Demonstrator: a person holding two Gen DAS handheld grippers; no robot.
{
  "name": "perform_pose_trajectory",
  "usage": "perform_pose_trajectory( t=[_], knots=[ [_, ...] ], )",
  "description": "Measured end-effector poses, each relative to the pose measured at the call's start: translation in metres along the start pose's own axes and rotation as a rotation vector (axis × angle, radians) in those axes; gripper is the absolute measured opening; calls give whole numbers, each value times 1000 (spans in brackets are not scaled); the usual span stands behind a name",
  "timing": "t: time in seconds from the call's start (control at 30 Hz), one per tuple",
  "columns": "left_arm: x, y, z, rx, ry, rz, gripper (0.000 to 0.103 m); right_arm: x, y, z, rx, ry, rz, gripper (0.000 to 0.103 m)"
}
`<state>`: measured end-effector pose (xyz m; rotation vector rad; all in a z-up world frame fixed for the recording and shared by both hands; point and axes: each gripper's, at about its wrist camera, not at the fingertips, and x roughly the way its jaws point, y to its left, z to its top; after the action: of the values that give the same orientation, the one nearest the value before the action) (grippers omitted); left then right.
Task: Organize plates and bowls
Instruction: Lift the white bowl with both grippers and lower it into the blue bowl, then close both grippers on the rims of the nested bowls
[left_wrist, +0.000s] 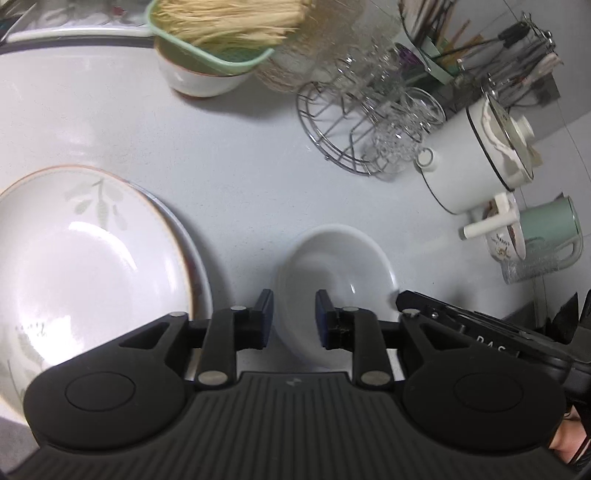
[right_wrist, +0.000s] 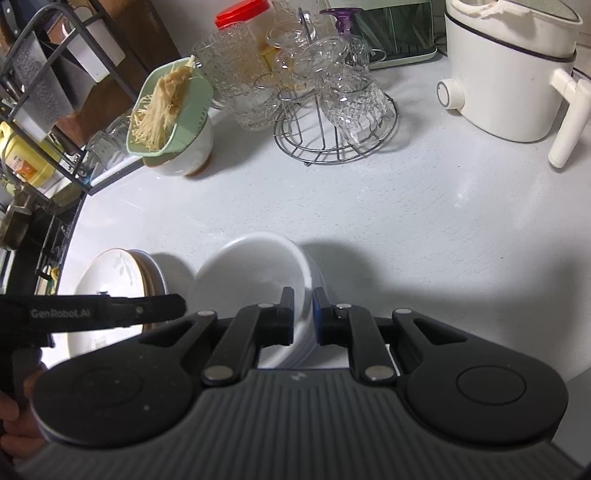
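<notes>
A white bowl (left_wrist: 340, 258) (right_wrist: 251, 266) sits on the pale counter (left_wrist: 229, 155). My left gripper (left_wrist: 293, 297) is open, with the bowl's left rim in the gap between its blue pads and not pressed. My right gripper (right_wrist: 303, 293) is shut on the bowl's right wall, one pad inside and one outside. The right gripper's tip (left_wrist: 406, 299) shows at the bowl's right rim in the left wrist view. A stack of plates (left_wrist: 92, 258) (right_wrist: 110, 273) lies left of the bowl; the top one is white with a leaf pattern. The left gripper's tip (right_wrist: 177, 304) shows between the plates and the bowl.
At the back stand a green colander of noodle-like strands on a white bowl (left_wrist: 207, 77) (right_wrist: 177, 162), a wire rack of glasses (left_wrist: 354, 129) (right_wrist: 332, 129), and a white electric pot (left_wrist: 476, 158) (right_wrist: 509, 74). A green mug (left_wrist: 550, 229) stands at the right. A dark dish rack (right_wrist: 37, 92) is at far left.
</notes>
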<state>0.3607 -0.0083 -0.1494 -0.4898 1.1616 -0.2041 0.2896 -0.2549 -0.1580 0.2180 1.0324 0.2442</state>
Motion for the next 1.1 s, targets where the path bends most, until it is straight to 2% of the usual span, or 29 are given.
perform_pose_trajectory(
  t=[0.03,0.07,0.1,0.17,0.27,0.43,0.57,0.67,0.8,0.97,1.1],
  knots=[
    [-2,3,-1,-14,-4,-2,36,-1,-1,1,0,3,4,22],
    [-3,4,-2,-23,-9,-2,37,-1,-3,1,6,1,10,38],
    [-5,5,-2,-29,-13,2,38,0,-5,1,16,-4,12,47],
    [-7,5,-3,-30,-20,8,40,4,-10,1,39,-3,15,47],
    [-9,3,-6,-17,-17,31,51,16,-18,0,82,4,33,46],
    [-13,3,-13,-9,-19,44,63,41,-29,-8,189,70,71,46],
    [-16,4,-20,-13,-27,36,64,53,-35,-16,259,98,107,45],
    [-17,3,-23,-14,-30,39,64,58,-39,-20,314,107,135,35],
    [-17,2,-25,-15,-28,44,64,62,-42,-22,372,111,158,27],
    [-12,-6,-25,2,-21,34,64,56,-45,-24,379,95,137,18],
    [1,-21,-25,72,-18,116,64,48,-51,-27,376,83,111,17]
  ],
)
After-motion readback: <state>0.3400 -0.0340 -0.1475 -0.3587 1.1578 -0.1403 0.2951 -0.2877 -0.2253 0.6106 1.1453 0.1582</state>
